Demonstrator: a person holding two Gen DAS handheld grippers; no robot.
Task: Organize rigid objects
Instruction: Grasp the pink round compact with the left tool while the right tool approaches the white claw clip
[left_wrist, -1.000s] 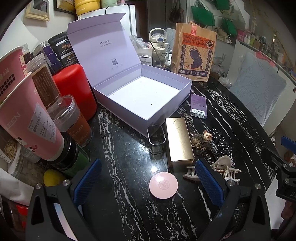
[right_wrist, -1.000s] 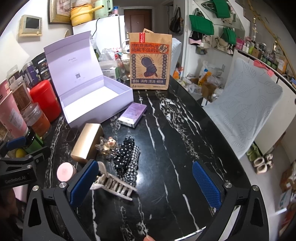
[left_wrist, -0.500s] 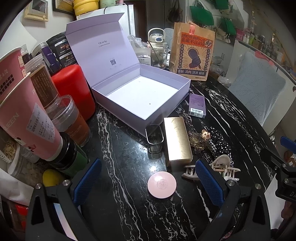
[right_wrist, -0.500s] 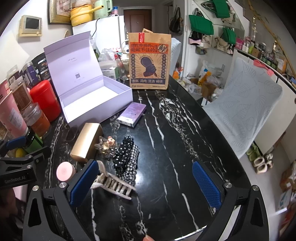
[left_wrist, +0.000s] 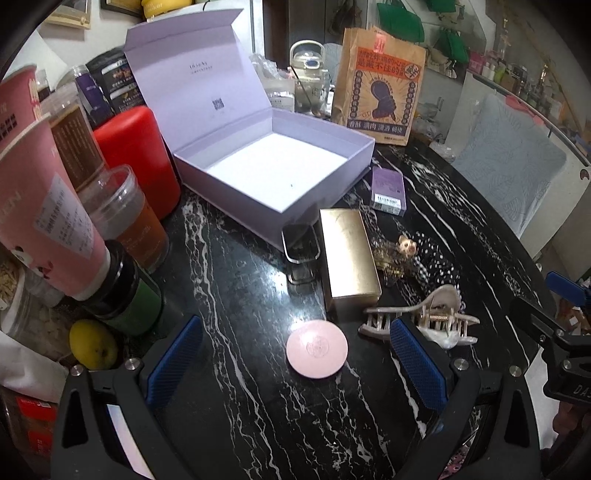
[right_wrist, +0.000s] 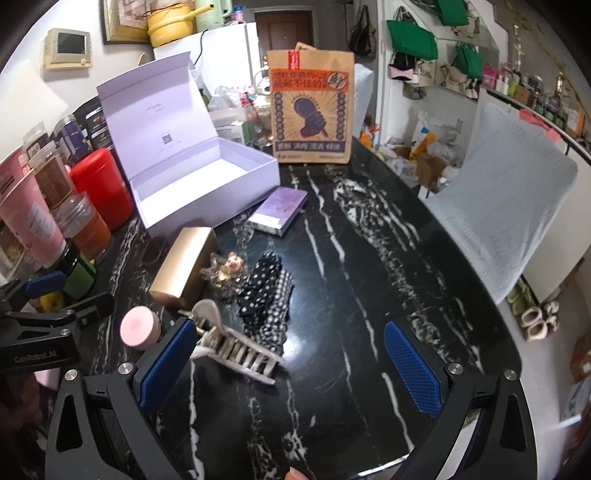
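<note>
**Colleague:** What have you got on the left side?

**Me:** My left gripper hangs above the black white-veined marble table, blue pads spread wide and holding nothing. Between them on the table lies the round pink compact. Just beyond it is the long gold rectangular box, and a small clear square container sits against the gold box's left side.

**Colleague:** And the storage box?

**Me:** The open lavender cardboard gift box stands farther back, lid up, with only its white floor showing inside. A small purple carton lies near its right corner. A brown printed paper bag stands upright behind it, and a red cylindrical canister is to its left among jars.

**Colleague:** Right side?

**Me:** My right gripper is also spread apart and empty, above the table. The beige plastic claw hair clip lies next to its left pad; I can't tell whether they touch. Beyond the clip lies a black-and-white dotted and checked fabric piece, with a small mouse-figure charm between it and the gold box. From this camera the pink compact sits left of the clip, near my left gripper's black frame.
</note>
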